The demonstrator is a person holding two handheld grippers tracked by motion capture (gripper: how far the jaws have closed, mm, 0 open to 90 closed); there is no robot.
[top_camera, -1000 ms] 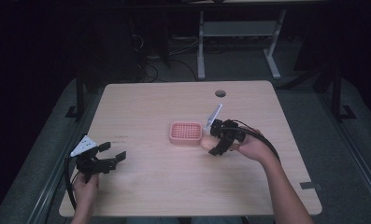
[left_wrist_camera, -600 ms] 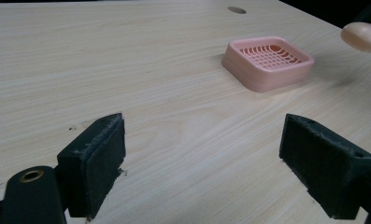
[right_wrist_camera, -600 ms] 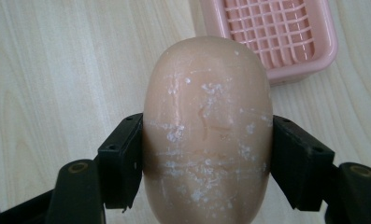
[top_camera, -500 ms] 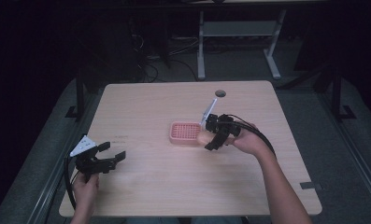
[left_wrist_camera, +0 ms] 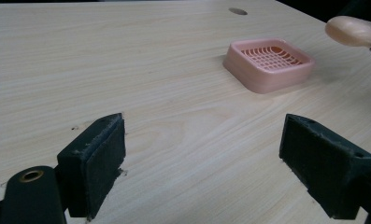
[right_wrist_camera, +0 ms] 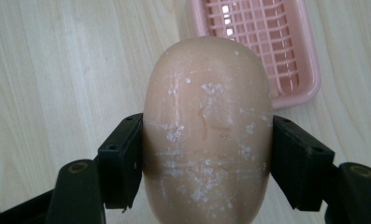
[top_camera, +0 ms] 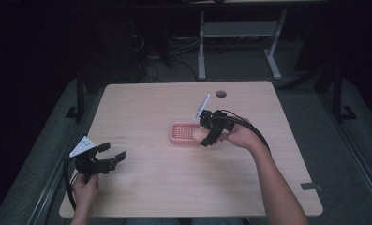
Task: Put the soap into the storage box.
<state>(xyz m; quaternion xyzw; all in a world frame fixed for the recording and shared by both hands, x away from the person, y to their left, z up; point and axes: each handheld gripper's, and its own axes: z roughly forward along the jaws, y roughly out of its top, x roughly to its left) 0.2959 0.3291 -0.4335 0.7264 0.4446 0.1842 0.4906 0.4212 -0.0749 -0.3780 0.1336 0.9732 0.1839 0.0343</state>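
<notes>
The right gripper (right_wrist_camera: 206,154) has its jaws clamped on the two sides of a peach-coloured bar of soap (right_wrist_camera: 207,130), held in the air just beside the pink slotted soap dish (top_camera: 183,133) on the wooden bench (top_camera: 165,178). Well apart, near the bench's left edge, the left gripper (top_camera: 112,153) holds its jaws wide and empty.

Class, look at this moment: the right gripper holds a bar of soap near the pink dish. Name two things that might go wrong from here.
1. The soap is rounded and smooth, pinched only at its sides by the right gripper, so it might slip out.
2. The soap dish lies loose on the table, with the left gripper far off and open, so a nudge might shove it.
</notes>
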